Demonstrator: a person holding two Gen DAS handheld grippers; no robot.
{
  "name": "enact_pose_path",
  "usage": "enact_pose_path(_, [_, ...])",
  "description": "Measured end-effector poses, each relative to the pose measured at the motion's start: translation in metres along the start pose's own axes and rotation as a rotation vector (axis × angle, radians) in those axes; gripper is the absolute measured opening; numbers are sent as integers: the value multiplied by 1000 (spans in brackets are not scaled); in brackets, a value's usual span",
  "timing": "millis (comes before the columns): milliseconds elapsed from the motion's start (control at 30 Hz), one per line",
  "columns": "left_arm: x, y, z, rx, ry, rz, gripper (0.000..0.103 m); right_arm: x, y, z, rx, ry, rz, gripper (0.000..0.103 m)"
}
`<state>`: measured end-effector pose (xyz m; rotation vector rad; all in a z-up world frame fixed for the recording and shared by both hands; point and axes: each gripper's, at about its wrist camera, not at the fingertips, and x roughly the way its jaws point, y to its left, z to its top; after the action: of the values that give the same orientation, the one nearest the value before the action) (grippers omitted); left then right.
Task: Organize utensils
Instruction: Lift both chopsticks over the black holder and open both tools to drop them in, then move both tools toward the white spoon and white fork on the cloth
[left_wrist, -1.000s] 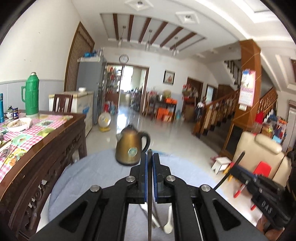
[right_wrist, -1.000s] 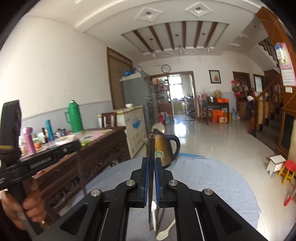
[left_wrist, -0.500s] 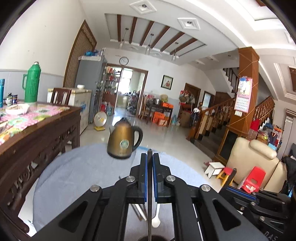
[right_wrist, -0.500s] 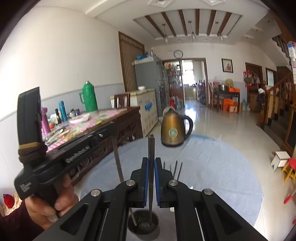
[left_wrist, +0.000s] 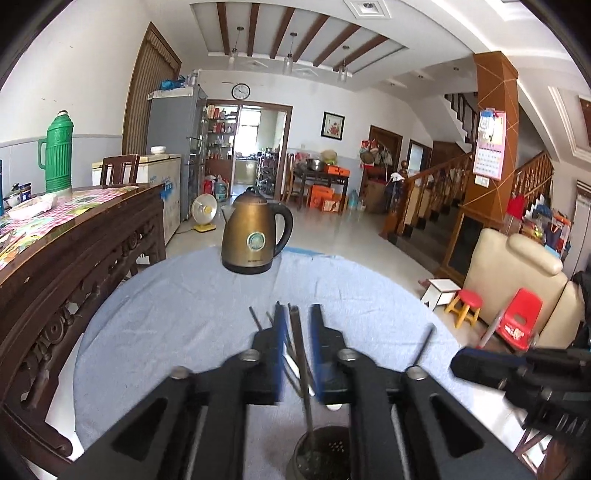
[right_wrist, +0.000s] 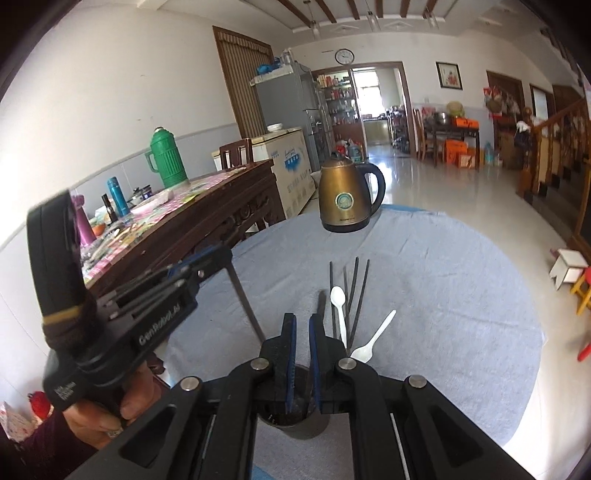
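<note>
- The dark perforated utensil holder stands on the blue-grey tablecloth right under both of your grippers; its rim shows just below the fingers in each wrist view.
- One dark chopstick stands in the holder, rising between the fingers of your left gripper. The jaws are spread and you can see a gap on each side of the stick, so that tool has let go.
- Your right gripper is also parted, with a narrow gap over the holder's mouth; a dark stick end shows just behind its fingers, and nothing is pinched.
- Only the right wrist view shows what lies loose on the cloth beyond the holder: a bundle of dark chopsticks and two white plastic spoons, close together, one spoon angled out to the right.
- The right wrist view also shows your left hand around the handle of the left tool, and a chopstick slanting down from that tool toward the holder.
- The left wrist view shows the right tool only as a black body at its right edge.
- A bronze electric kettle sits at the far rim of the round table.
- To your left is a carved wooden sideboard with a green thermos; behind are a fridge, a wall clock and a staircase.
</note>
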<state>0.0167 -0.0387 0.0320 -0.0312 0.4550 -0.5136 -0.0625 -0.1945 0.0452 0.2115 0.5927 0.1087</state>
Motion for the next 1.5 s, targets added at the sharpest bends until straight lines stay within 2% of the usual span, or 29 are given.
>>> enact_pose_path(67, [-6,4,-5,3,-15,24,50,-4,-10,-1,36,-25,-7,13])
enact_pose_path(200, [-17,22,-12,-24,-23,64,51,-8,-30,-1,123,-60,1,13])
enact_pose_path(367, [-17,48,-23,-78,20,141,57,-6,-58,-8,218,-70,-37,16])
enact_pose_path(567, [-7,64,-40,-89,122,255,59,8,-77,-18,269,-29,-73,16])
enact_pose_path(700, [-1,66,-45,-64,155,318,62,18,-82,-22,284,1,-86,17])
enact_pose_path(833, [2,71,-48,-55,169,358,63,27,-81,-25,289,20,-96,28])
enact_pose_path(1000, [3,76,-49,-45,180,395,63,34,-79,-29,292,34,-117,29])
enact_pose_path(1500, [13,85,-55,-48,219,430,63,50,-75,-33,293,74,-131,29])
